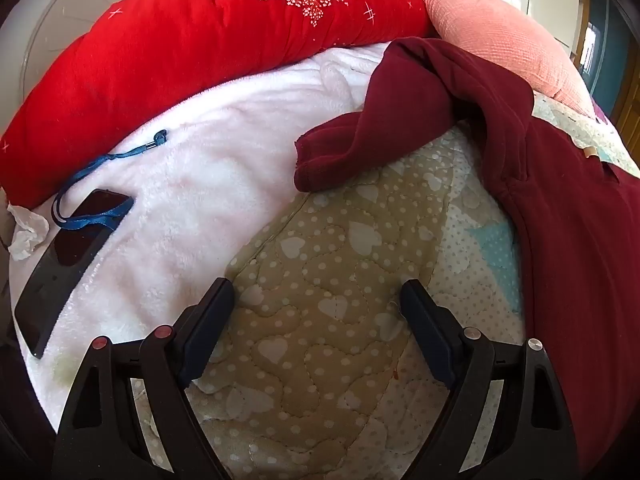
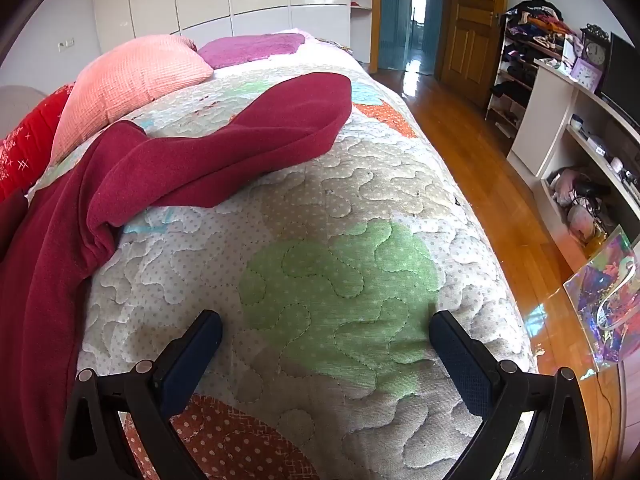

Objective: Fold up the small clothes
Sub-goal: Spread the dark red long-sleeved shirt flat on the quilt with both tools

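Both hand-held grippers (image 1: 316,292) (image 2: 326,324) released over quilt (image 2: 340,272); maroon garment (image 2: 224,148) spread near phone (image 1: 72,264), pillow (image 2: 136,76).

Bare quilt (image 1: 320,280) lies open right ahead, clear up to the maroon garment (image 1: 568,240), whose sleeve (image 1: 360,140) crosses the far side. Left of the garment, a phone (image 1: 68,256) on the white fleece blanket (image 1: 192,200) blocks that edge. Right of the garment, open quilt runs to the bed's edge.

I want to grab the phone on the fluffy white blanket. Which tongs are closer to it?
Left. The phone lies just beside the left tongs, on their left. The right tongs hover over the green quilt patch, with no phone in their view.
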Available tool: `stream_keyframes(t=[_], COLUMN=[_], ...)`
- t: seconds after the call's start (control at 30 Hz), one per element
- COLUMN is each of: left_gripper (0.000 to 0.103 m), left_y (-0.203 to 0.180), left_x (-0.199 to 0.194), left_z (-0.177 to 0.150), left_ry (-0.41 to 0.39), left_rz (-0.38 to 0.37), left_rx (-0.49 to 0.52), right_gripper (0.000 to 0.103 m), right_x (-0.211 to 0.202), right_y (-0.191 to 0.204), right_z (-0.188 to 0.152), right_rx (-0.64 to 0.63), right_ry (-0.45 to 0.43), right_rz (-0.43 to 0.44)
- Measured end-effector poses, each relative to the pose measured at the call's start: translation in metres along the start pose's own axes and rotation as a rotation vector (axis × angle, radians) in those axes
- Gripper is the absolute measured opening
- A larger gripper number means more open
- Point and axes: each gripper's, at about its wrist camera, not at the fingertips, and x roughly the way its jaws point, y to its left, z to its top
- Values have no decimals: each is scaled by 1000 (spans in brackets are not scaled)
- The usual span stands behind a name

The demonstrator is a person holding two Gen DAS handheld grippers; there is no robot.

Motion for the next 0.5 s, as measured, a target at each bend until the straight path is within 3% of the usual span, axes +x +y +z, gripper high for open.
stream_keyframes(t=[0.2, 0.37, 0.5], left_gripper=[86, 86, 86], left_y=[5, -5, -21], left_x=[-27, -54, -85], left_z=[-9, -14, -20], left_ry=[10, -69, -116], left_rz=[-24, -49, -141], left_rx=[-24, 19, 44], right_gripper=[103, 103, 103], right_x=[-24, -68, -99], right_y=[5, 21, 53], right_z=[-2, -15, -26], right_rx=[46, -25, -68], right_ry=[37, -37, -94], right_rz=[-17, 8, 66])
